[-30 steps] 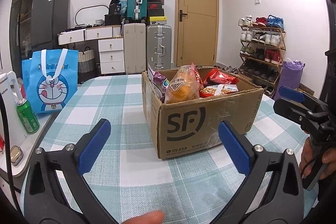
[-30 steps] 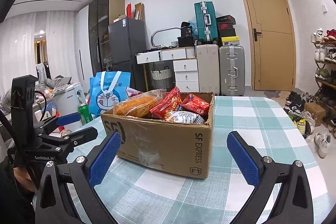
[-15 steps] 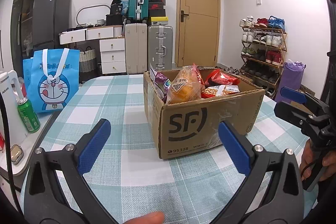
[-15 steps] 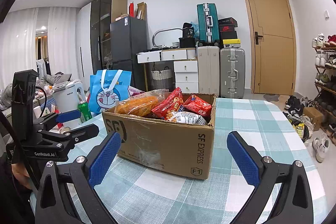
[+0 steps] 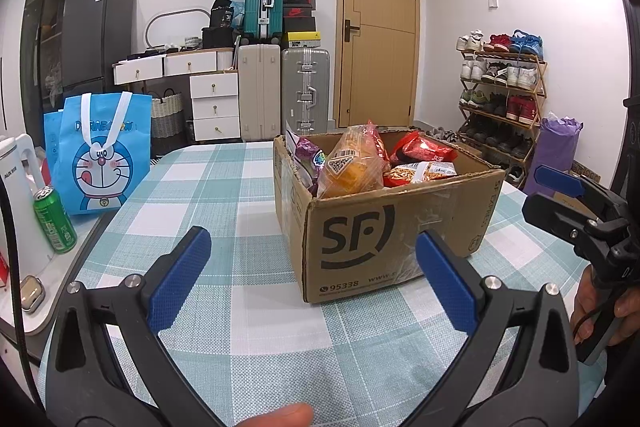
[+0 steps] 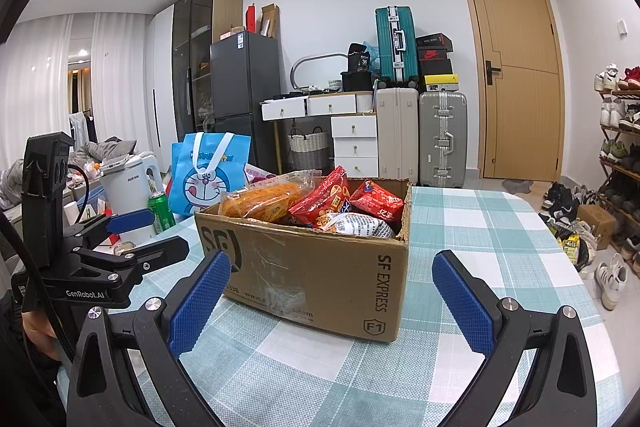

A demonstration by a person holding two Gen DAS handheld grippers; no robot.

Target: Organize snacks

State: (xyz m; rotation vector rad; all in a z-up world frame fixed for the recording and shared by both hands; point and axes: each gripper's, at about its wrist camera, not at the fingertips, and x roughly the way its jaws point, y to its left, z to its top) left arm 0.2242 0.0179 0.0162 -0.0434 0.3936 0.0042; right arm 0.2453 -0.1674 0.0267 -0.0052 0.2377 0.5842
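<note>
Snacks fill the cardboard box on the checked tablecloth: from the left a purple packet, an orange bag, then red packets. We hold the left gripper and the right gripper short of the box, both spread wide and gripping nothing. This fits either snacks waiting to be sorted out of the box or snacks already gathered into it; we cannot tell which. Any next reach would have to clear the box's raised rim. Left of the table stand a kettle, a green can and a blue cartoon bag; behind are suitcases, a door and, rightmost, a shoe rack.
</note>
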